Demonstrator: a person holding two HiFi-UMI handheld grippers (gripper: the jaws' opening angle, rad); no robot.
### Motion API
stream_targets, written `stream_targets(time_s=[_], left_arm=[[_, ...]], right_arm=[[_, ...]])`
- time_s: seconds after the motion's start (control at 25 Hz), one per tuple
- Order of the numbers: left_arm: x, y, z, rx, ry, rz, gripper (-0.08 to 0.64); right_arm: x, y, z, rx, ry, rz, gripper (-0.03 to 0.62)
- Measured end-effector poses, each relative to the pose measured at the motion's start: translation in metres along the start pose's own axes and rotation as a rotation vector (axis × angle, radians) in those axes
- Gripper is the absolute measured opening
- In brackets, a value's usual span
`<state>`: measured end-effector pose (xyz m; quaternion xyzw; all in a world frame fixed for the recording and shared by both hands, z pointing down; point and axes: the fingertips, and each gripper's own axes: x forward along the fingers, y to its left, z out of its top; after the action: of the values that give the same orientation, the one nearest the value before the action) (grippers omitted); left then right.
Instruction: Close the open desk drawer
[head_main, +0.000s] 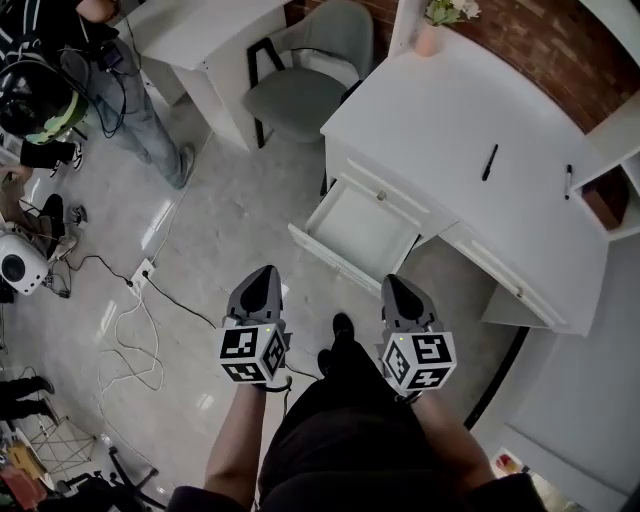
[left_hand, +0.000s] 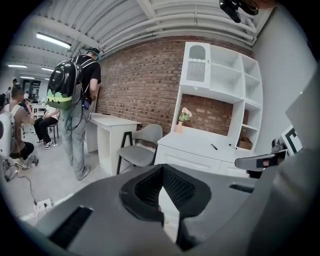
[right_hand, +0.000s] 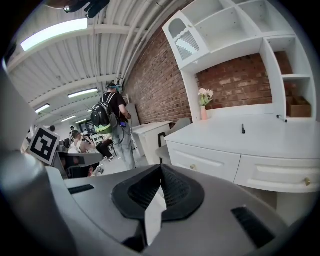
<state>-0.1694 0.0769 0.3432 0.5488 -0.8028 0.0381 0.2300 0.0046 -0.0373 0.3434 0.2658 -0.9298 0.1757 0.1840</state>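
The white desk (head_main: 470, 150) stands ahead of me against the brick wall. Its open drawer (head_main: 355, 232) juts out toward me at the desk's left end, and its inside looks empty. My left gripper (head_main: 268, 273) hovers over the floor just left of the drawer's front, not touching it. My right gripper (head_main: 392, 281) is just short of the drawer's front right corner. In the left gripper view the left gripper (left_hand: 162, 169) has its jaws closed together with nothing held. The right gripper (right_hand: 160, 167) looks the same. The grippers' own bodies hide the drawer in both gripper views.
A grey chair (head_main: 305, 90) stands left of the desk, before a second white table (head_main: 200, 30). A person with a backpack (left_hand: 75, 100) stands at the left. Cables (head_main: 140, 310) trail across the floor. Two pens (head_main: 489, 162) and a flower vase (head_main: 430, 35) are on the desk.
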Motion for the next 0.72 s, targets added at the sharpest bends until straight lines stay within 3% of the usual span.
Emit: stream_targets(time_s=[0.36,0.72], left_arm=[[0.072,0.000,0.002,0.066,0.055,-0.079,0.009],[0.123,0.025,-0.028,0.159,0.178,-0.309,0.009]], right_arm=[[0.041,-0.031,0.002,0.096,-0.021,-0.097,0.005],[0.052,-0.028,-0.042,0.232,-0.012,-0.334,0.005]])
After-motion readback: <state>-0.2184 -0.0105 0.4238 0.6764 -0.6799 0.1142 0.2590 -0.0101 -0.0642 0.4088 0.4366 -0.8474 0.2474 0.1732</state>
